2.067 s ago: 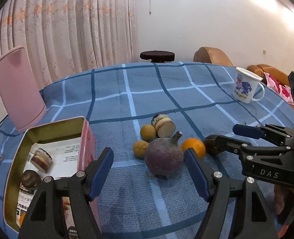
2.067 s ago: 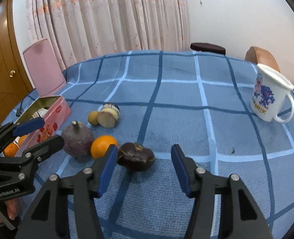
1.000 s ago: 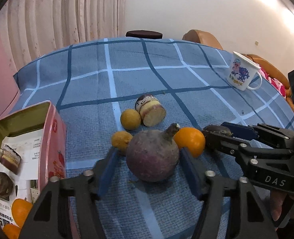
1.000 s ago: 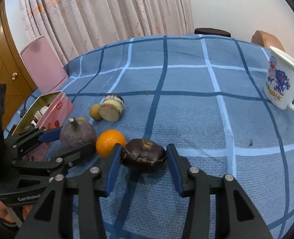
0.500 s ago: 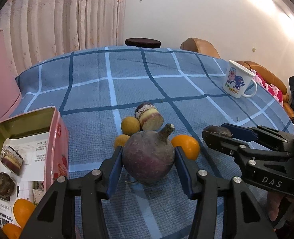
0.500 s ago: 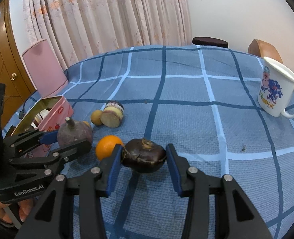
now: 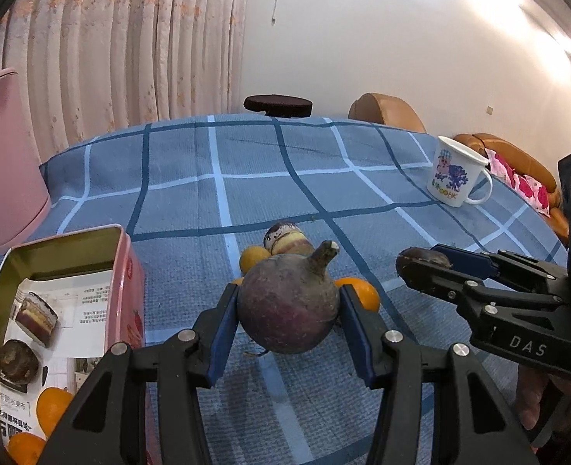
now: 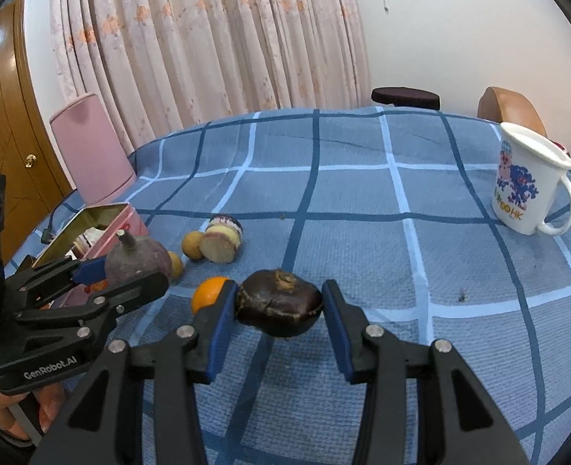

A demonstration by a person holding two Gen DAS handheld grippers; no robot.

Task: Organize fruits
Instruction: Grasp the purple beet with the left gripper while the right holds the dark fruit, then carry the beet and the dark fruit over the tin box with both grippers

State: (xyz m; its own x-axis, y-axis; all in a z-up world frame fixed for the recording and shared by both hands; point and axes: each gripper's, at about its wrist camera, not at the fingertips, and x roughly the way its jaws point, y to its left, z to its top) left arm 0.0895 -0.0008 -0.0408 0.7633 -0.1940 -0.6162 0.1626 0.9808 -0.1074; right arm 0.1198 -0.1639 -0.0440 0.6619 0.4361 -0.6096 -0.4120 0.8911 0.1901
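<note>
Pick-up step: round purple stemmed fruit [image 7: 289, 306] clamped in left gripper [image 7: 288, 323], dark brown wrinkled fruit [image 8: 279, 302] clamped in right gripper [image 8: 279, 319], both above checked blue tablecloth [image 8: 363, 201]. Next move judged: carriage to open pink metal tin [image 7: 124, 271], release inside.

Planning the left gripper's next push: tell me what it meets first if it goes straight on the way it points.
The left gripper, shut on the purple round fruit, points past it at the cut fruit and small yellow fruit just beyond; probably those first, though depth is unclear.

Two wrist fisheyes, angled down, close, sharing checked tablecloth [image 7: 246, 178]
</note>
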